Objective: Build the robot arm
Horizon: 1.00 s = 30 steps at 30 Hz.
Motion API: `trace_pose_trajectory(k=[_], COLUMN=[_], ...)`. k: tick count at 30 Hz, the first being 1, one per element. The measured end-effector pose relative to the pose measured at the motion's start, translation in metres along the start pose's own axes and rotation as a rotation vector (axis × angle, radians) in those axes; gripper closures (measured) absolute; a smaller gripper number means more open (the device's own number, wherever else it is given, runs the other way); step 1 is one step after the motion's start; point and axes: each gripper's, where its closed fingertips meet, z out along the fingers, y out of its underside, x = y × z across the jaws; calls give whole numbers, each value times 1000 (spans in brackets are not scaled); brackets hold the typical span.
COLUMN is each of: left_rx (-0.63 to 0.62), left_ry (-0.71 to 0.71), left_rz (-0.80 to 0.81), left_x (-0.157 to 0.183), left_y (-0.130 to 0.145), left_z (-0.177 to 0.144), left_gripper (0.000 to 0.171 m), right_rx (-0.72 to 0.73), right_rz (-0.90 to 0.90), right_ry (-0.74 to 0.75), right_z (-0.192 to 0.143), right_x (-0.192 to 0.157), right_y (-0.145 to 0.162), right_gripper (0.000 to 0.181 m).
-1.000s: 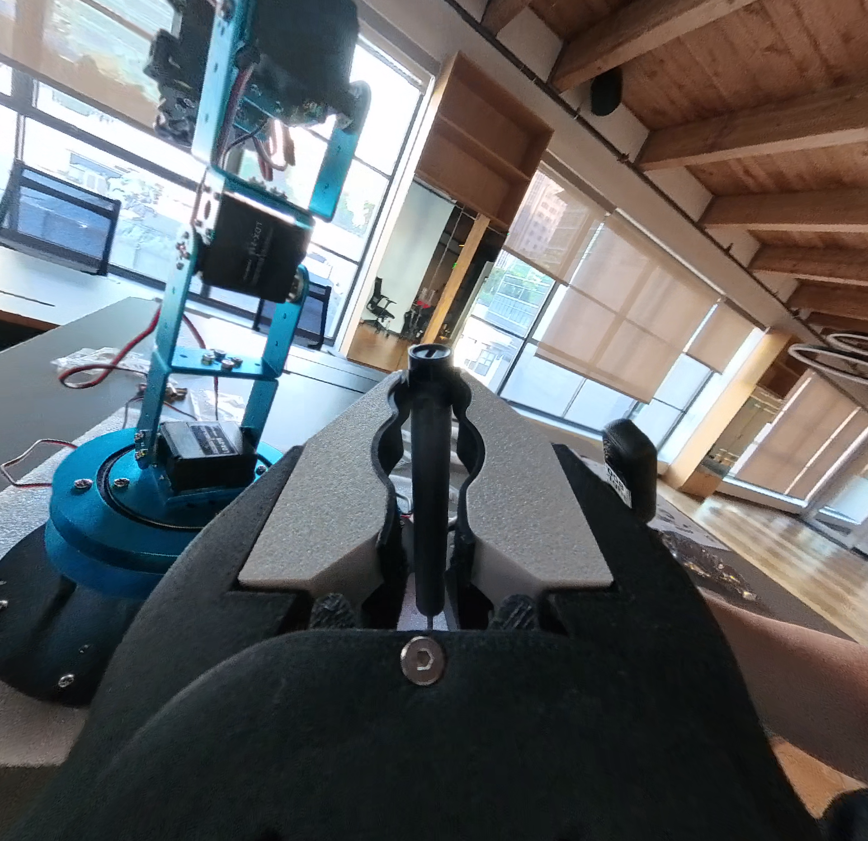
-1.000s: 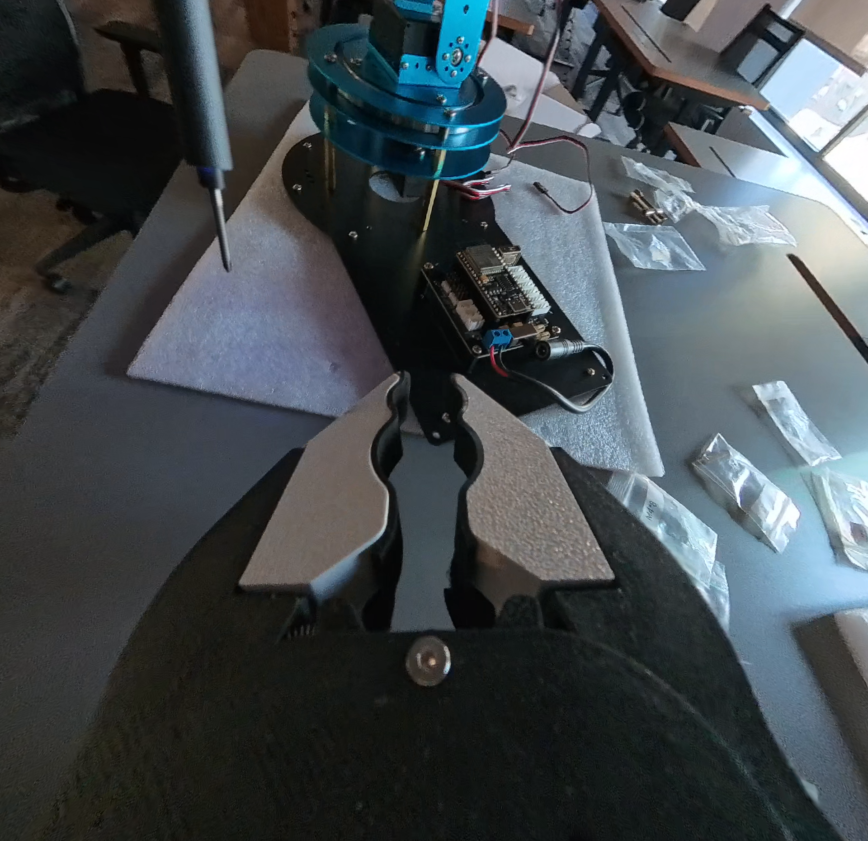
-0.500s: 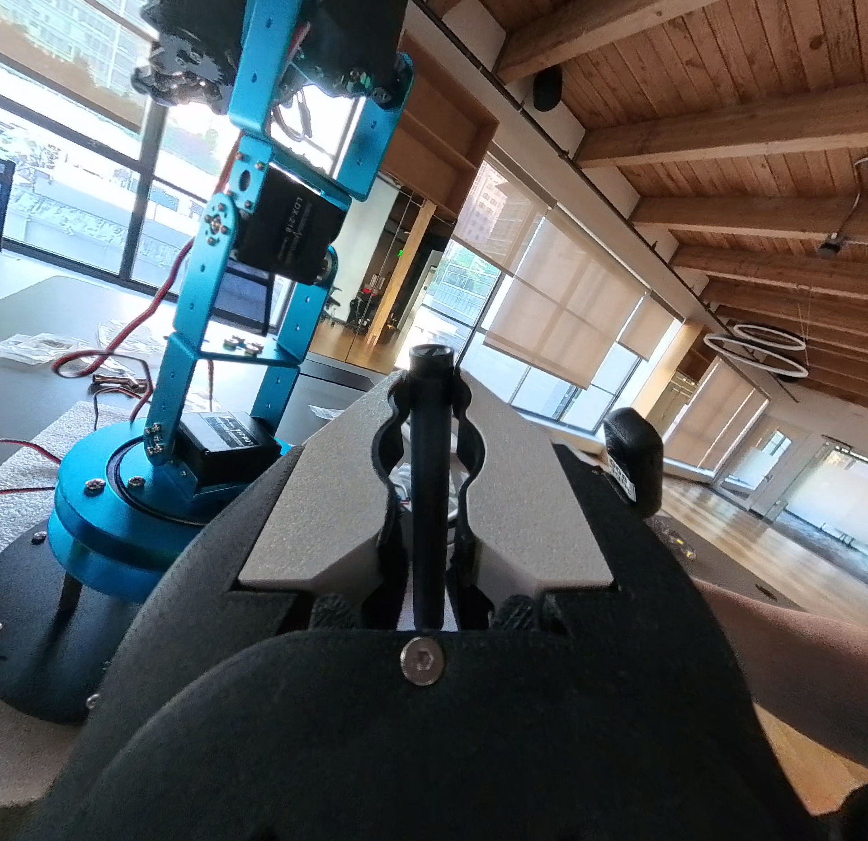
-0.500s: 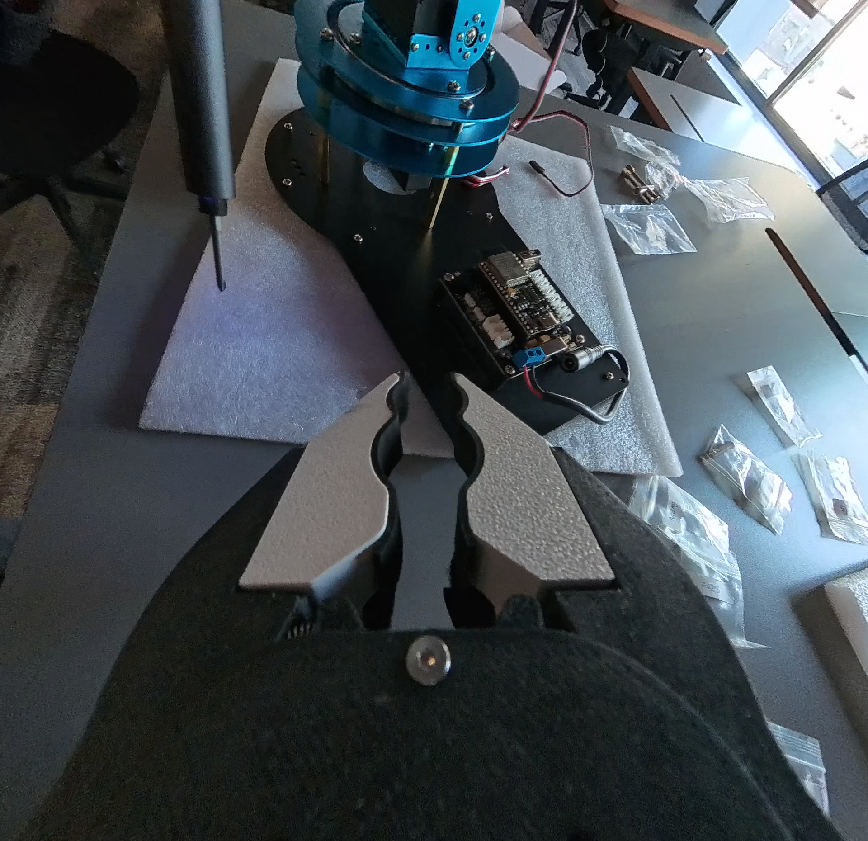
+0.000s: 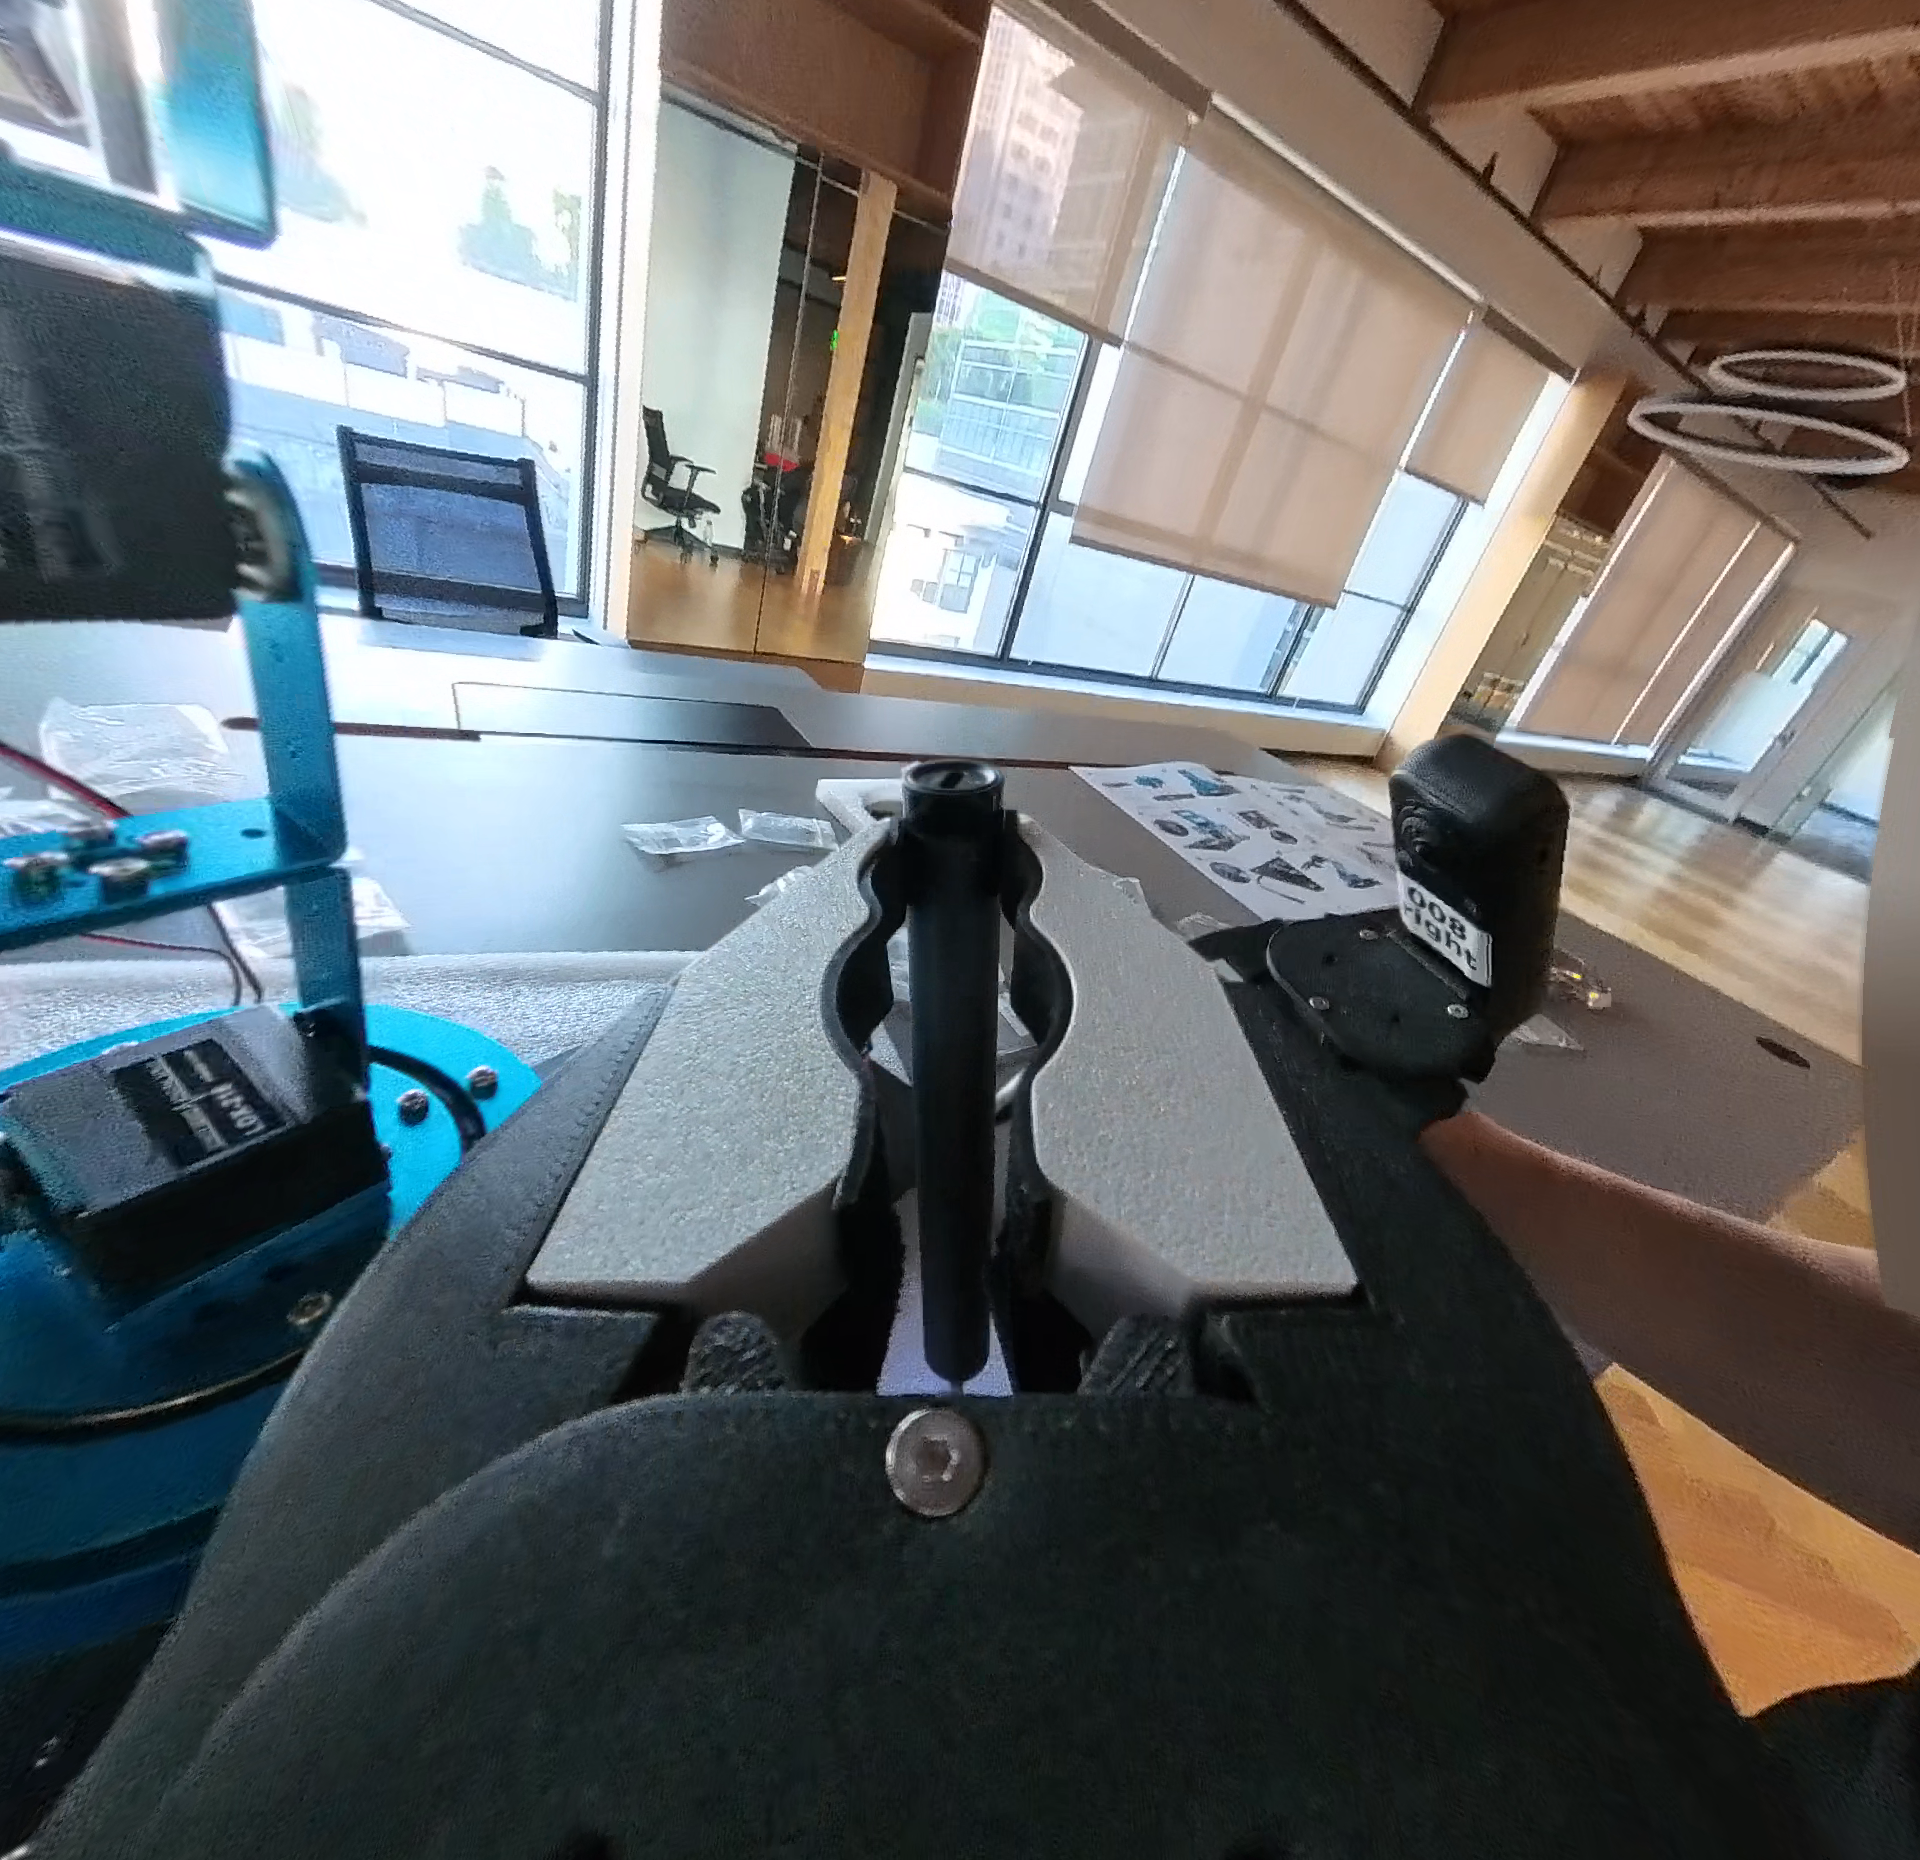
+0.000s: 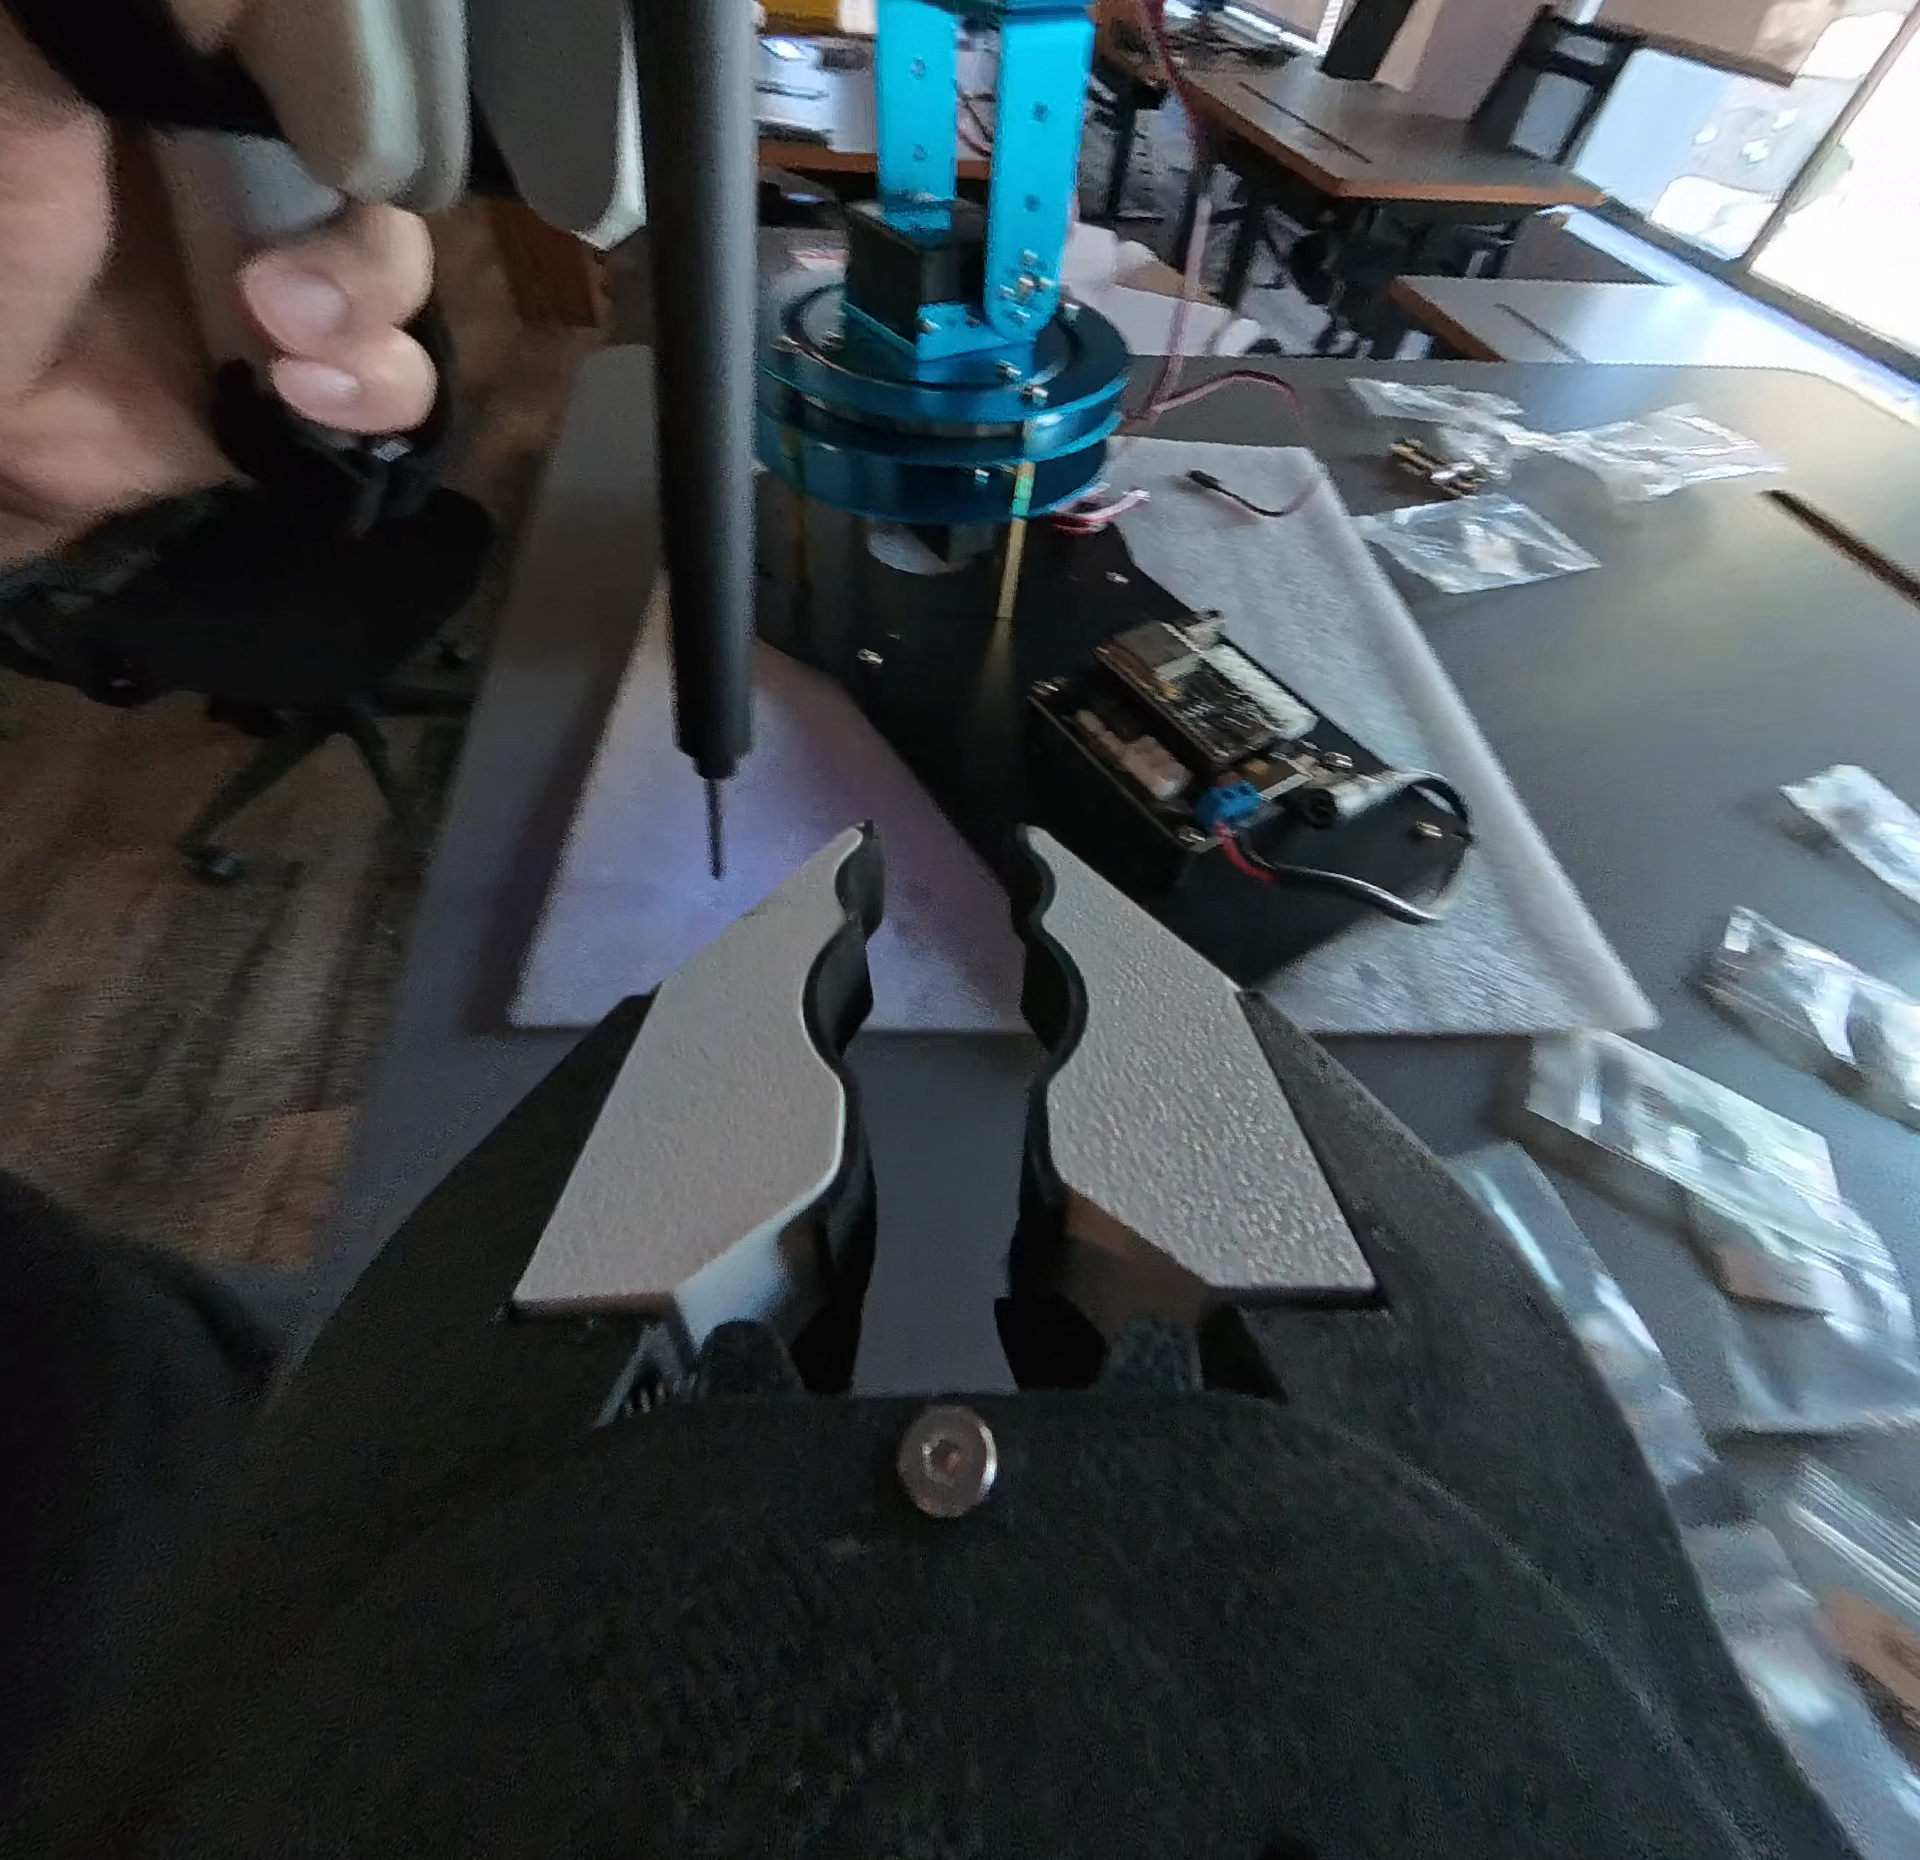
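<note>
Right wrist view shows the dark surface [image 6: 1662,667], and on it a white foam sheet [image 6: 1351,605] carrying the blue robot arm [image 6: 940,376], the landmark. Just right of the arm sits a black circuit board box [image 6: 1205,750]; farther right lie clear plastic bags [image 6: 1475,543]. Left of the arm, the left gripper [image 5: 948,844] is clamped on a black screwdriver [image 6: 696,356], held upright with its tip just above the foam. The right gripper [image 6: 945,854] hovers in front of the arm, fingers a narrow gap apart, holding nothing
</note>
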Motion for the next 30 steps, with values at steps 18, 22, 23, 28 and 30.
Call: trace_pose_trajectory(k=[18,22,23,28,30], left_rx=[-49,-54,-55,-15,3], left_ry=[-47,-44,-43,-30,-16], left_rz=[45,83,92,73,46], left_x=[19,28,31,38,39], left_y=[9,7,6,0,-1], left_z=[33,38,38,29,24], left_gripper=[156,156,156,156,156], right_rx=[118,152,154,117,112], right_rz=[125,101,80,-21,-54], right_ry=[-304,-270,-230,-222,-213], right_z=[-5,8,10,4,0], right_x=[-27,-32,-28,-29,-27], right_y=[-28,-42,-45,-52,-52], right_gripper=[139,141,143,165,165])
